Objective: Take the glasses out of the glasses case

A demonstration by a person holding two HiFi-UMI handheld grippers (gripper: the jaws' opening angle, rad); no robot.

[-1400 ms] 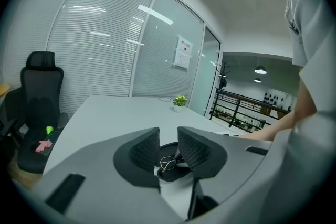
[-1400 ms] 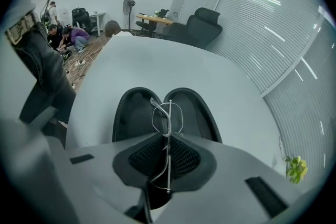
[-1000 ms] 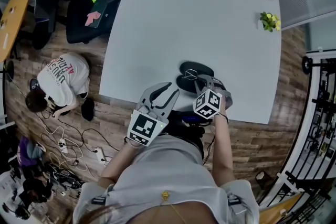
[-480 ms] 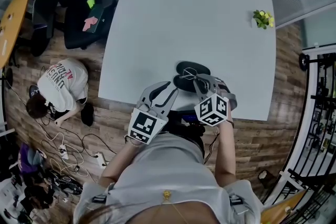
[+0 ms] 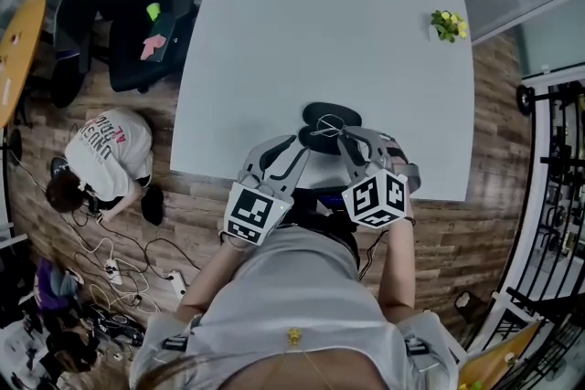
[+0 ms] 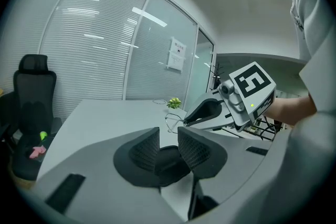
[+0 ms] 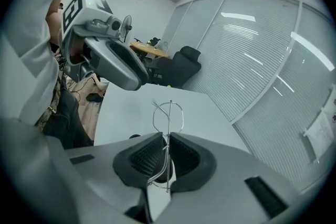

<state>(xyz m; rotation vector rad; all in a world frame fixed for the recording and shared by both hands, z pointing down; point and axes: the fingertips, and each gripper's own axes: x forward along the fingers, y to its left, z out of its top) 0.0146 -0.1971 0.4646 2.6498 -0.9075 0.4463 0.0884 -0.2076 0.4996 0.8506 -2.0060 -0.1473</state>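
Glasses (image 7: 169,112): thin wire frame, clamped between my right gripper's (image 7: 167,140) closed jaws, lifted just above the open case (image 5: 331,116). Case: dark, on the table (image 5: 320,14), its rim pinched in my left gripper's (image 6: 168,139) narrow jaws.

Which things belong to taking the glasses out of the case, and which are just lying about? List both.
For the job: glasses, gripped by the right hand-held gripper; case, held by the left hand-held gripper; table under them.

Lying about: potted plant; office chair.
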